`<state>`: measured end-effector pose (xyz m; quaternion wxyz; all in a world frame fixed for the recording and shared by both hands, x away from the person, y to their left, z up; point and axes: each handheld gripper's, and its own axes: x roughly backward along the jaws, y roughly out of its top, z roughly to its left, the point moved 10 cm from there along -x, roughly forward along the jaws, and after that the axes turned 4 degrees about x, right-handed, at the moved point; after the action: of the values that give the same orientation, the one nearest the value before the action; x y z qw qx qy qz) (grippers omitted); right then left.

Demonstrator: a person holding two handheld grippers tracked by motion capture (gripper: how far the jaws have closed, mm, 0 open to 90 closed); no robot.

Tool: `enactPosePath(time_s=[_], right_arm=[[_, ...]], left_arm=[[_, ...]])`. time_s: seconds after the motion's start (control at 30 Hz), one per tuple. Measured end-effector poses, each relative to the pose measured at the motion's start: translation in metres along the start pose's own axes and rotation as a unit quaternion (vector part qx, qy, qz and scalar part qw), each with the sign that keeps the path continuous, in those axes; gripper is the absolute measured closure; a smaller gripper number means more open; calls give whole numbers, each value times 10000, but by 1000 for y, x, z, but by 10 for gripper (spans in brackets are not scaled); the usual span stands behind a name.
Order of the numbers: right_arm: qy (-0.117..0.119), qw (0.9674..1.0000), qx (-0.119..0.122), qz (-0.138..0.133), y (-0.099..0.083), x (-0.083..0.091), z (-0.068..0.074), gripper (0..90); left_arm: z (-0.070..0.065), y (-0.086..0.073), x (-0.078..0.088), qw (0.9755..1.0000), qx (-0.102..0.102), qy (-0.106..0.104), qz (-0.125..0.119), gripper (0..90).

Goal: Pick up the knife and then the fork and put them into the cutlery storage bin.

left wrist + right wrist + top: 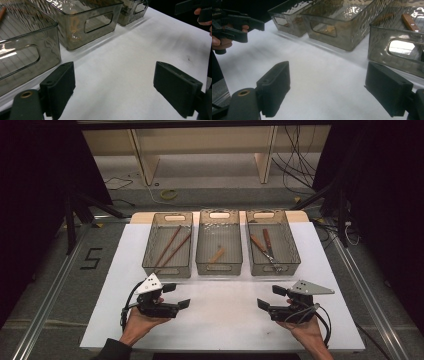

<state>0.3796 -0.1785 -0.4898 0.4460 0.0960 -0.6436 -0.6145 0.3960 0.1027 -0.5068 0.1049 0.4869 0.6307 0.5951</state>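
Lab recording rig, black curtains [30, 195], aluminium frame rails [47, 290], loose floor cables [295, 165]

A white sheet [220, 320] covers the counter. Three smoky-grey translucent bins [218, 242] have rippled walls. Brown chopsticks [170, 247] lie in the upper-left bin, a brown-handled knife [267, 242] in the upper-right. Both claws [177, 296] [270, 296] are black.

Left gripper [176, 295] & right gripper [272, 296] both held low, jaws wide apart, pointing inward.

dim room | bright sheet [220, 315] | soft focus, perhaps grain
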Motion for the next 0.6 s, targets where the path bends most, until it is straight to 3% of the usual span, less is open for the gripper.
enactPosePath(time_s=[0.6], right_arm=[[-91,9999,47,-13,-1,1,-3,205]], left_arm=[[0,0,-1,10000,-10,-5,3,171]])
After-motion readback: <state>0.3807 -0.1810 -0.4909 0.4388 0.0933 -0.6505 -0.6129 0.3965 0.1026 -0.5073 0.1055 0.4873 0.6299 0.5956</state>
